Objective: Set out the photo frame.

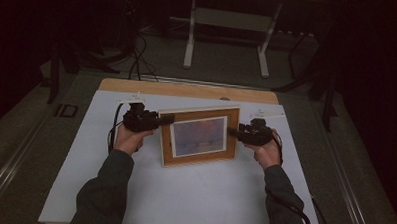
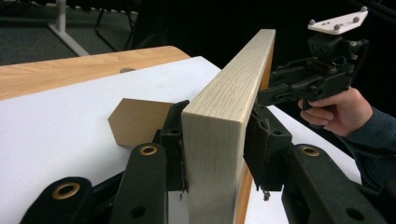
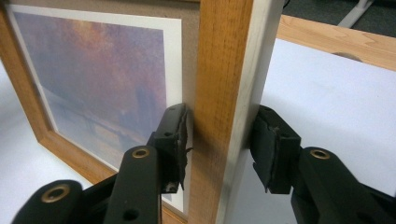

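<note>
The picture frame (image 1: 199, 135) was wood with visible grain, warm brown and smooth on its face, paler and matt along its outer edge. A matt brown board stand (image 2: 135, 120) stood behind it. Each tool (image 1: 158, 121) was matt black plastic with brass-coloured rivets and rough, worn pads (image 3: 175, 140). The bench (image 1: 187, 89) was light wood under a smooth, matt white sheet (image 1: 193, 192).

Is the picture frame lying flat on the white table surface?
No, the picture frame stands upright on the white table surface, with the left claw and the right claw at its two side edges.
</note>
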Action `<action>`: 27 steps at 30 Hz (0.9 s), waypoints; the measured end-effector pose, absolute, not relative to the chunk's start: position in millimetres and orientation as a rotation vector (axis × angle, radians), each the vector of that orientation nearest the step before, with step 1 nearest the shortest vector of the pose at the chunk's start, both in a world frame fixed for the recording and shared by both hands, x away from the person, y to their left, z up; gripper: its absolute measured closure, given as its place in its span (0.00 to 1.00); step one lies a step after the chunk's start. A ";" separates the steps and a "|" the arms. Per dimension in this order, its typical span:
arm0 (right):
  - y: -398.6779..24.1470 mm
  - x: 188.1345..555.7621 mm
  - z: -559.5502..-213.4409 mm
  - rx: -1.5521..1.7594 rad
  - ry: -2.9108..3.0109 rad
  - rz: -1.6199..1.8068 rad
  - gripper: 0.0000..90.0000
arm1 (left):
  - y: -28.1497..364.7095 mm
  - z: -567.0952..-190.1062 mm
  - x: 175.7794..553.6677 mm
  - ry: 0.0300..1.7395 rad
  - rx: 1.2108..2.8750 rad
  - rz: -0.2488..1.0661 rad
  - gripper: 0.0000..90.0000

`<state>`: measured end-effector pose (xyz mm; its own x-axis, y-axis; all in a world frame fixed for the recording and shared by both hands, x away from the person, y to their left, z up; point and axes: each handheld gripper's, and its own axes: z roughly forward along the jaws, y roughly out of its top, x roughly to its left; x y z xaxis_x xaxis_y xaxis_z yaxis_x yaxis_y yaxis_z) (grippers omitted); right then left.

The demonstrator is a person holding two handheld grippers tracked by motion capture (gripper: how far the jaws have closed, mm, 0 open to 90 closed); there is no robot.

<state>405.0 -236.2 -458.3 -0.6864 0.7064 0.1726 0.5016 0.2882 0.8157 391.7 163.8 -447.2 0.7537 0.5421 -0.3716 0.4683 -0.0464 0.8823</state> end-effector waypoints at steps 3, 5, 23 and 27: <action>-237.1 402.1 -458.9 1.124 2.325 1.352 0.67 | 164.1 -448.3 393.8 0.804 1.675 0.074 0.69; -237.6 400.4 -459.1 1.123 2.324 1.350 0.68 | 165.1 -450.1 395.9 0.795 1.663 0.070 0.69; -236.4 385.3 -458.5 1.187 2.270 1.324 0.68 | 164.1 -451.3 405.1 0.740 1.667 0.058 0.68; -236.2 381.6 -458.4 1.205 2.262 1.316 0.68 | 163.6 -451.7 407.0 0.736 1.672 0.058 0.67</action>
<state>381.6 -236.2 -458.4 -0.6225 0.7631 0.1737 0.5280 0.2457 0.8129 407.0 163.6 -451.7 0.7954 0.4928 -0.3528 0.4309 -0.0506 0.9010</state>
